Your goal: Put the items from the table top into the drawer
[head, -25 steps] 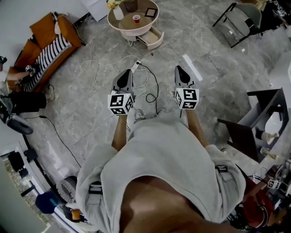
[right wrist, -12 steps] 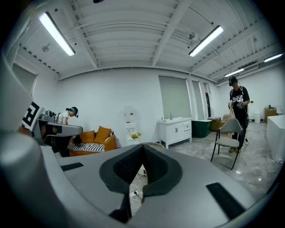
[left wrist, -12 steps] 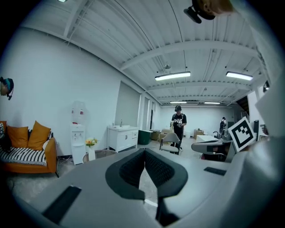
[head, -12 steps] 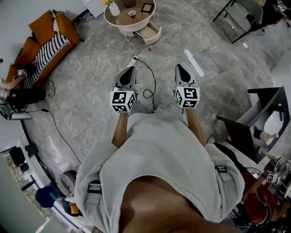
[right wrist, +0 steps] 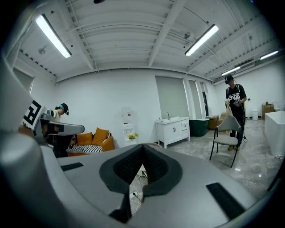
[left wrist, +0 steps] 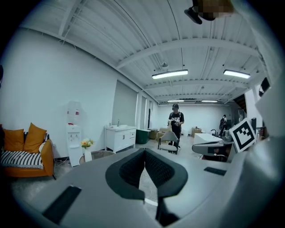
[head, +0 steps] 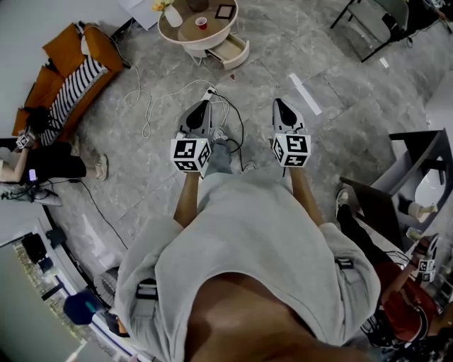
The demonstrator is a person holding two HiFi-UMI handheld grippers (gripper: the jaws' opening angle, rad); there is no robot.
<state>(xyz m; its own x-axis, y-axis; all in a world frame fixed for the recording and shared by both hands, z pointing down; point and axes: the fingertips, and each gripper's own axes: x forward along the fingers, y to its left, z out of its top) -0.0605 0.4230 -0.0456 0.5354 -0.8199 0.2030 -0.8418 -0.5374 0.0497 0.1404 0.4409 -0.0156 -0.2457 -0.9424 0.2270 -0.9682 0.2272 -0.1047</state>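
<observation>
- Left claw [head: 202,106] and right claw [head: 279,104] both closed pad to pad with nothing between them. Carried side by side ahead of the body, aimed toward the round tabletop [head: 190,32]. Probably the approach, with no grasp begun.
- Closed and empty most likely because nothing lies within reach; tabletop well apart from both claws, across open grey floor.
- Task's things all up on the tabletop: red cup [head: 202,22], white vase [head: 172,15] with flowers, dark picture frame [head: 225,11]. Also a brownish thing at the picture's top edge, too cropped to name.
- Drawer [head: 232,51] pulled out under the tabletop's near side, seemingly bare inside, so ready to receive.
- White cable [head: 150,106] looped on the floor between person and tabletop; worth stepping round.
- No brand, label or word readable anywhere; only black-and-white square markers on the cube [head: 189,155] of each claw.
</observation>
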